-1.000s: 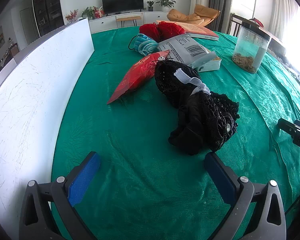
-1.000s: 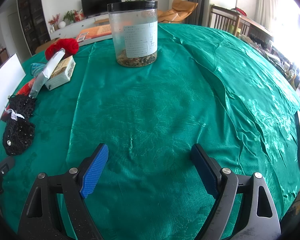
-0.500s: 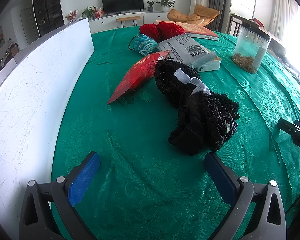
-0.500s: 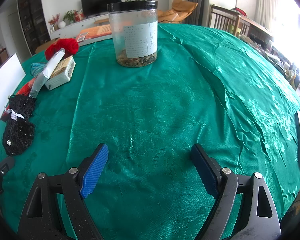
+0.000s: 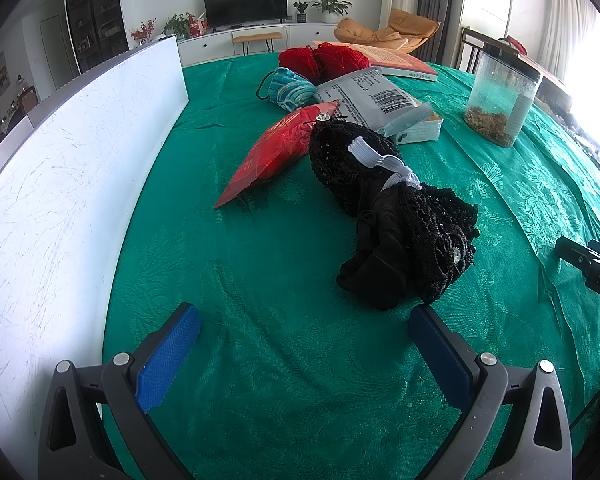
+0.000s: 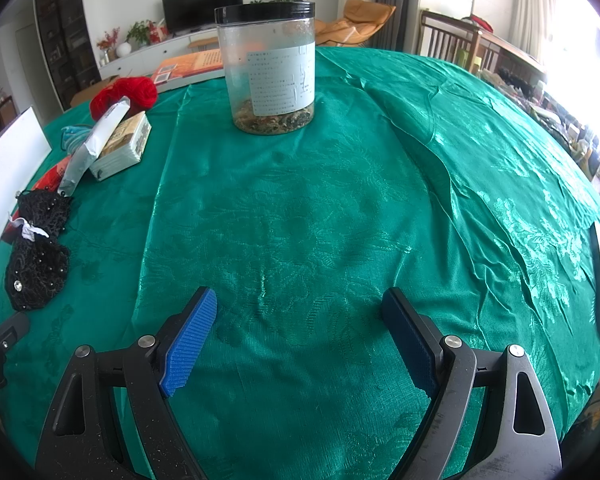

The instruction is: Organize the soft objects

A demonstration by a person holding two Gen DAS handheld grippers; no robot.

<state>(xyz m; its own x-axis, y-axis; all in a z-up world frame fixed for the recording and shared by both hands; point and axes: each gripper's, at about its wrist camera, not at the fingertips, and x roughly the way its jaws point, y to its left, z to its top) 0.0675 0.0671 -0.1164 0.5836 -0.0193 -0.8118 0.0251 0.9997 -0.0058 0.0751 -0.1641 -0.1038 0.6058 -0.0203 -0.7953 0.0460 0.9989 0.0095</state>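
Here the left gripper (image 5: 304,326) hangs over the green-clothed surface (image 5: 260,264) with its blue pads spread wide and nothing between them; only bare cloth shows in the gap. Just beyond its right pad lies the black lace bundle (image 5: 396,216), a crumpled soft heap studded with small shiny beads and tied round the middle with a white elastic band (image 5: 384,162). The far end of the bundle touches a red foil packet (image 5: 278,154), which lies flat and points toward the white board (image 5: 60,184) standing on edge along the left side of the surface. Farther back sit a blue-and-white yarn skein (image 5: 290,88), two red yarn balls (image 5: 320,58), a grey printed pouch (image 5: 374,98) resting on a small box, and a book (image 5: 396,64). A clear jar with a black lid (image 5: 500,100) stands upright to the right, well apart from the bundle, with brownish matter in its bottom. The right gripper (image 6: 298,328) is likewise spread open and empty above a bare stretch of cloth, with the jar straight ahead of it and the black bundle far off to its left. Part of the right gripper shows at the right edge of the left wrist view.
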